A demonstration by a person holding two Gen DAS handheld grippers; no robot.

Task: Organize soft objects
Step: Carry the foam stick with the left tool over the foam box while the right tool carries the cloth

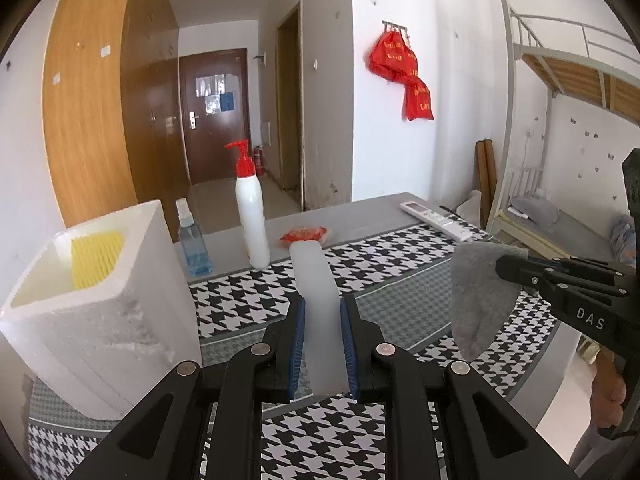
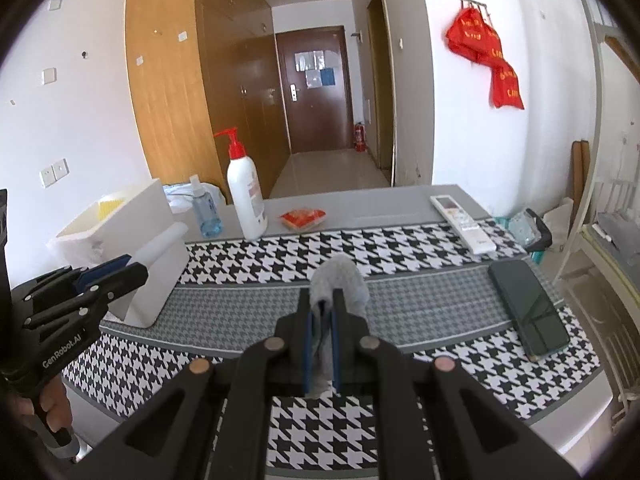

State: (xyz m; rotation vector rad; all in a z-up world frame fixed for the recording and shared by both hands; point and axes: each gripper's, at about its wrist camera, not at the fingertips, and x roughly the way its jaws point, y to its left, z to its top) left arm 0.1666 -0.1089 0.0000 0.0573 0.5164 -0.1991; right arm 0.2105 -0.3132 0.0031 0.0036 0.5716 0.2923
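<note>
My left gripper (image 1: 323,304) is shut on a pale white soft slab (image 1: 316,280) that sticks up and forward between its blue pads, above the houndstooth mat (image 1: 384,260). To its right, my right gripper (image 1: 505,267) pinches a grey felt-like cloth (image 1: 478,300) that hangs down. In the right wrist view the right gripper (image 2: 322,294) is shut on that grey cloth (image 2: 344,278). The left gripper (image 2: 130,267) shows at the left edge with the white slab (image 2: 162,246). A white foam box (image 1: 104,320) with a yellow pad (image 1: 96,258) inside stands at the left.
A white pump bottle (image 1: 250,216), a blue spray bottle (image 1: 194,242) and a red packet (image 1: 306,235) stand along the table's far side. A white remote (image 2: 462,220) and a dark phone (image 2: 528,312) lie at the right. A person's hand (image 2: 52,412) holds the left gripper's handle.
</note>
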